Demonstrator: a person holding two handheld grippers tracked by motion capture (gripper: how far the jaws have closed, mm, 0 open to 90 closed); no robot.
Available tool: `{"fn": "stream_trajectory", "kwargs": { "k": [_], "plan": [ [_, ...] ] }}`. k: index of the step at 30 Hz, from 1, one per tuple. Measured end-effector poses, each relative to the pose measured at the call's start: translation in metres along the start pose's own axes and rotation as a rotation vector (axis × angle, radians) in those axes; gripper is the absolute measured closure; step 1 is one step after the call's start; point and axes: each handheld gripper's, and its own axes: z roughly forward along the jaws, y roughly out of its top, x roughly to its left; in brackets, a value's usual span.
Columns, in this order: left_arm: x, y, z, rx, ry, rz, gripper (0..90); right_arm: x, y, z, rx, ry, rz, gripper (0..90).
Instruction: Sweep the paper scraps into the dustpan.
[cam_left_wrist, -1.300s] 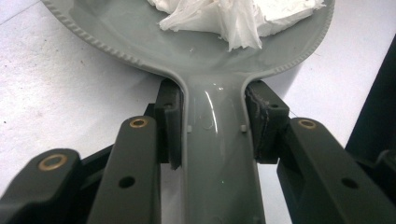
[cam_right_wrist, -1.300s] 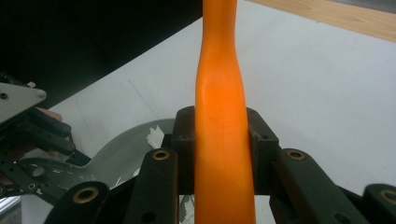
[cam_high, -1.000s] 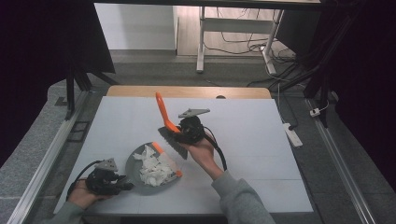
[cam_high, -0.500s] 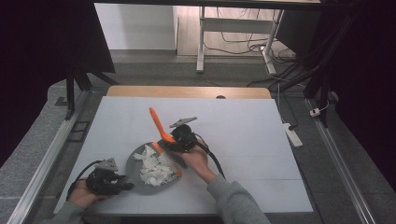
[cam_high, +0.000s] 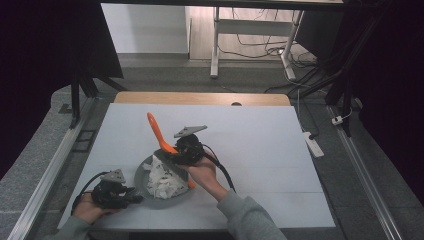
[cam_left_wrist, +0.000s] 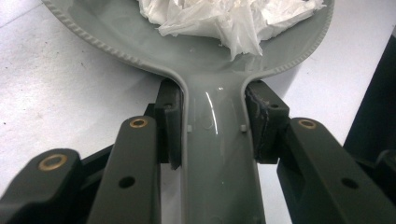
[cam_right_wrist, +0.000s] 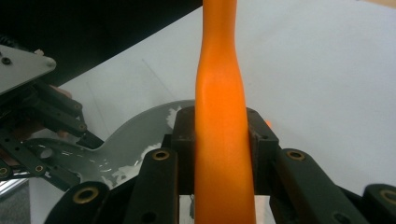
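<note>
Your left gripper (cam_high: 131, 199) has its jaws closed on the flat handle of the grey pan (cam_left_wrist: 205, 56), which sits near the table's (cam_high: 260, 150) front edge, toward its left corner. In the left gripper view both pads press the handle's sides just below where it widens into the bowl. The handle looks glossy and stiff, so it could slip sideways; hold it close to the bowl, as you do now.

Your right gripper (cam_high: 176, 154) clamps the orange spatula (cam_right_wrist: 220, 116) around its handle, with the handle's free end rising toward the far edge and the working end down in the pan. The spatula looks rigid and light.

The white crumpled material (cam_high: 164, 179) heaped in the pan seems soft and very light; it will likely shift or spill over the low rim, so push gently.
</note>
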Motion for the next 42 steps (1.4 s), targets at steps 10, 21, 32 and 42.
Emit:
{"fn": "stream_trajectory", "kwargs": {
  "k": [10,21,32,42],
  "plan": [
    [0.0,0.0,-0.001,-0.017,0.0,-0.002,61.4,-0.014,0.006,-0.026,-0.079,-0.029,0.032,70.5],
    [0.0,-0.001,-0.003,-0.041,0.011,-0.009,61.4,-0.029,0.007,-0.042,-0.119,-0.055,0.068,70.4],
    [-0.003,0.002,-0.001,-0.06,0.016,-0.004,61.4,-0.01,0.002,-0.02,-0.076,0.007,0.05,70.5],
    [0.002,0.001,-0.004,-0.085,0.05,-0.061,61.4,-0.008,-0.001,-0.028,-0.094,0.041,0.068,70.4]
  ]
}}
